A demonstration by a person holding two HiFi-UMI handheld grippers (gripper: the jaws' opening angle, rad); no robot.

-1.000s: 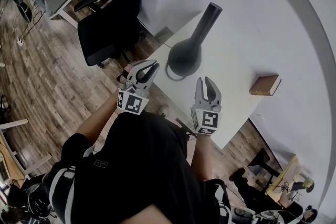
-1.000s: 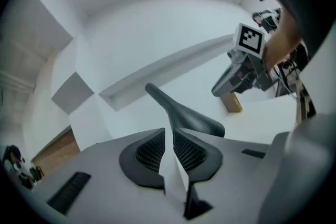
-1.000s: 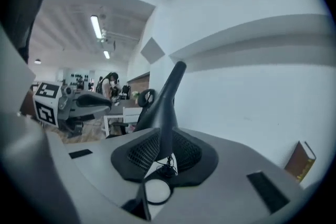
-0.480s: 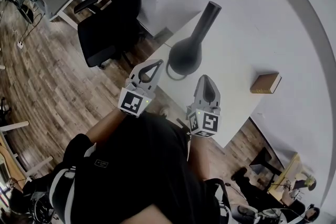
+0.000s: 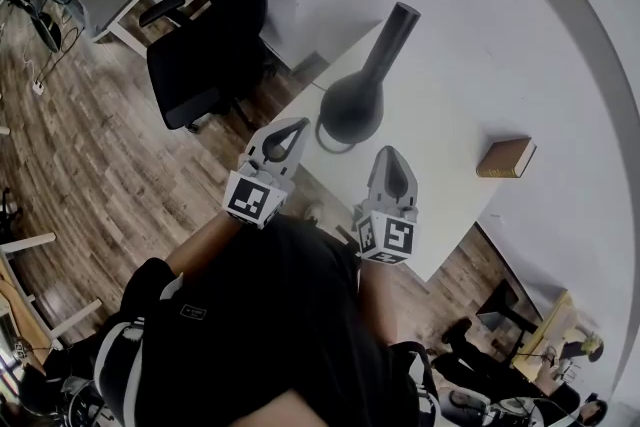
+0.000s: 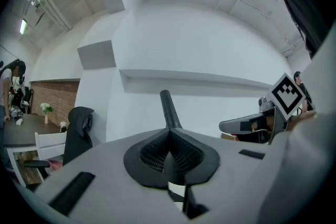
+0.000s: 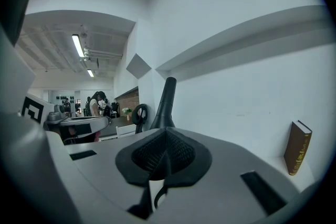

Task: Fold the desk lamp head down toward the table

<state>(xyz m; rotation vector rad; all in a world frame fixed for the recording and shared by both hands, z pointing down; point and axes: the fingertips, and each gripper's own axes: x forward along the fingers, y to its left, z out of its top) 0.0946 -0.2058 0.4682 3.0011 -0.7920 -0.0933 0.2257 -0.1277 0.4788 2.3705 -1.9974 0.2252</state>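
The black desk lamp (image 5: 353, 104) stands on the white table (image 5: 443, 177), its round base near the front left corner and its slim neck (image 5: 398, 28) slanting up and away. In the left gripper view the neck (image 6: 168, 109) rises just behind the jaws; the right gripper view shows the same neck (image 7: 167, 99). My left gripper (image 5: 299, 124) hovers at the table's front left edge, shut and holding nothing, just short of the lamp base. My right gripper (image 5: 392, 152) hangs over the front edge to the right of the base, also shut and empty.
A brown book (image 5: 505, 160) lies at the table's right side and shows upright in the right gripper view (image 7: 298, 147). A black office chair (image 5: 205, 45) stands on the wooden floor left of the table. People sit at desks far off.
Both grippers' jaws have gone from open to shut on nothing. Both hands rose a little, and the left gripper rolled about its axis.
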